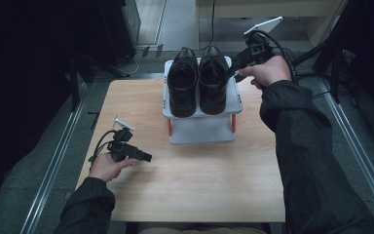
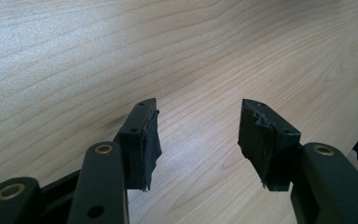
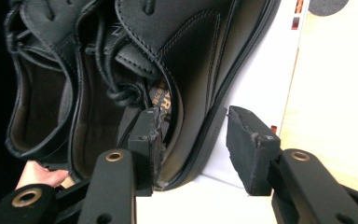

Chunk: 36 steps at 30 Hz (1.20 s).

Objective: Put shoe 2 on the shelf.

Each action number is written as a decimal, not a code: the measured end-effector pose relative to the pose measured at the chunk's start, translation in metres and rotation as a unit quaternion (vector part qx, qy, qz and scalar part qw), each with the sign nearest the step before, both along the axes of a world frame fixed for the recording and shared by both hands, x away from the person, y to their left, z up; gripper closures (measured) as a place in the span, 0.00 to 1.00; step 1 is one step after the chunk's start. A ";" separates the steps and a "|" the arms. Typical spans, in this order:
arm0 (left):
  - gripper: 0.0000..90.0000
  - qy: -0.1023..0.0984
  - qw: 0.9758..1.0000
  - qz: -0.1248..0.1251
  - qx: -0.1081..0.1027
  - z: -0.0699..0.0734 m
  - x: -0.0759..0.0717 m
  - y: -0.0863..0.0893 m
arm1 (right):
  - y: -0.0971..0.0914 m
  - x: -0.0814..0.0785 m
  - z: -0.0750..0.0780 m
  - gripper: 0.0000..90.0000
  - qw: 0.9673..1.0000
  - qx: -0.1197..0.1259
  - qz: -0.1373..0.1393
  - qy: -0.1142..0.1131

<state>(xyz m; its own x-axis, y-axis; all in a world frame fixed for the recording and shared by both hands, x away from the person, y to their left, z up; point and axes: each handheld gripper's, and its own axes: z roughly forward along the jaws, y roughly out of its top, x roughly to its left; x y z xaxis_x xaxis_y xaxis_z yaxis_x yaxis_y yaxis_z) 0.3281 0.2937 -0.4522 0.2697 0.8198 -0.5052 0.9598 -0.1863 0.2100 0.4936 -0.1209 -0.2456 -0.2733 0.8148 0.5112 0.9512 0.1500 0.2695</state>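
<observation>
With both black dress shoes [image 1: 197, 80] paired on the white rack's [image 1: 202, 127] top shelf, the right gripper [image 3: 193, 142] straddles the right shoe's [image 3: 186, 79] heel wall unclamped, while the left gripper [image 2: 198, 135] idles agape over the wooden table [image 2: 121, 56].

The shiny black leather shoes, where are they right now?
In the high view, the pair of shiny black leather shoes sits side by side atop the small white two-level rack at the wooden table's far edge, beside the right gripper.

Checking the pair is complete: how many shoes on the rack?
2. Both black leather lace-up shoes stand side by side on the white rack's top shelf: left shoe, right shoe. The lower shelf is partly hidden.
</observation>
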 end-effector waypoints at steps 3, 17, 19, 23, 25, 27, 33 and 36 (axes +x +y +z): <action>0.52 0.001 1.000 0.000 0.001 0.000 0.000 0.000 | -0.006 -0.003 0.004 0.63 1.000 -0.002 0.004 -0.003; 0.52 0.000 1.000 -0.001 0.002 -0.001 0.001 0.000 | -0.034 -0.015 -0.017 0.63 1.000 0.002 0.019 -0.017; 0.52 0.001 1.000 -0.003 0.003 -0.001 0.002 0.000 | -0.039 -0.016 -0.024 0.63 1.000 0.008 0.019 -0.012; 0.52 0.003 1.000 -0.001 0.004 -0.001 0.002 -0.001 | -0.049 -0.019 -0.035 0.63 1.000 0.011 0.016 -0.010; 0.52 0.003 1.000 0.000 0.006 -0.002 0.002 -0.001 | -0.054 -0.022 -0.040 0.63 1.000 0.014 0.016 -0.009; 0.52 0.002 1.000 0.002 0.006 -0.002 0.002 -0.001 | -0.059 -0.024 -0.046 0.63 1.000 0.015 0.015 -0.009; 0.52 0.002 1.000 0.002 0.007 -0.002 0.002 -0.001 | -0.070 -0.030 -0.069 0.62 1.000 0.018 0.016 0.000; 0.52 0.003 1.000 0.004 0.007 -0.003 0.002 0.000 | -0.075 -0.035 -0.080 0.62 1.000 0.020 0.019 0.002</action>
<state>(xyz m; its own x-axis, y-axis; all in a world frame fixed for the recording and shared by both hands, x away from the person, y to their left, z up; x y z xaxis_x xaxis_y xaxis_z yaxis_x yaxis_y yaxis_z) 0.3305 0.2938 -0.4548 0.2610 0.8285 -0.4954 0.9622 -0.1821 0.2024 0.4584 -0.1963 -0.3260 -0.3012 0.7824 0.5451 0.9464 0.1751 0.2716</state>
